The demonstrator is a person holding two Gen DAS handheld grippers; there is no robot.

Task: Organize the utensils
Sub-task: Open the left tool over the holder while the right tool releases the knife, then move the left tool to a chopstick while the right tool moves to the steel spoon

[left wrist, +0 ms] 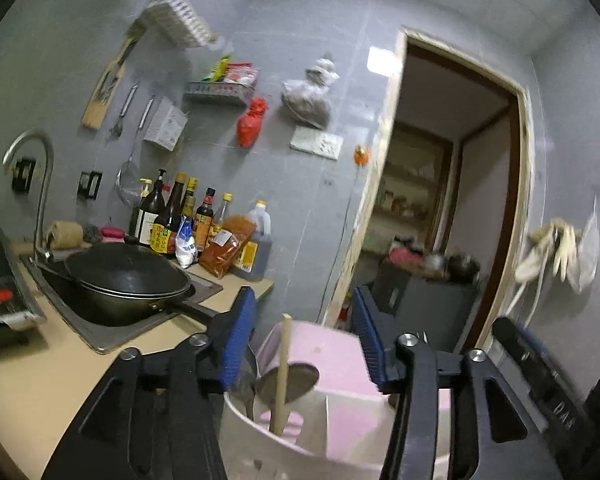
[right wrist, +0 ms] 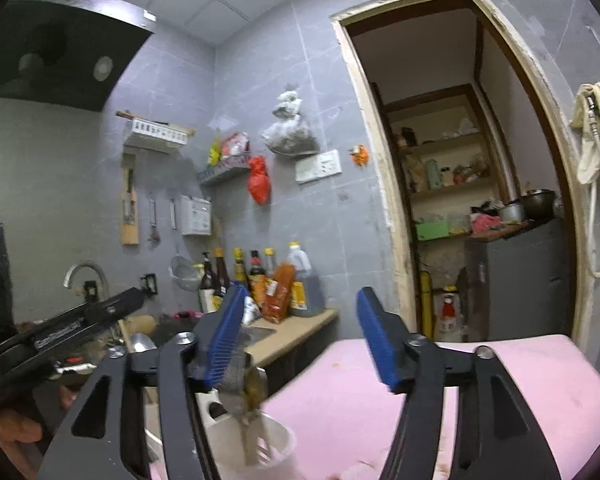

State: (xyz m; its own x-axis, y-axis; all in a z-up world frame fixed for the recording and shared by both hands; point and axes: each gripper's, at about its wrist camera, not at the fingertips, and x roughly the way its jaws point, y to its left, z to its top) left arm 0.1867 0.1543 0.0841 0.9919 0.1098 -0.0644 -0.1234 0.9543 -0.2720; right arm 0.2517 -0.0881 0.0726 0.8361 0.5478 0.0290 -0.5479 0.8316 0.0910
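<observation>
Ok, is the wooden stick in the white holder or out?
In. The wooden stick stands nearly upright inside the white holder, beside a metal ladle.

A utensil holder [left wrist: 300, 440] stands on a stool [left wrist: 340, 356] just past the table's [left wrist: 40, 380] right end. In the holder stand a wooden stick [left wrist: 283, 364], upright, and a ladle [left wrist: 288, 380] just behind it. The left tool [left wrist: 304, 336] hangs above the holder, its jaws apart, touching nothing. On the table a wok [left wrist: 128, 280] sits in the sink [left wrist: 100, 332], with the faucet [left wrist: 36, 184] at the sink's far left corner. Bottles [left wrist: 180, 216] stand in a row along the table's far edge against the wall, an oil jug [left wrist: 256, 244] at the right end. Right of the table lies a doorway [left wrist: 452, 200].
</observation>
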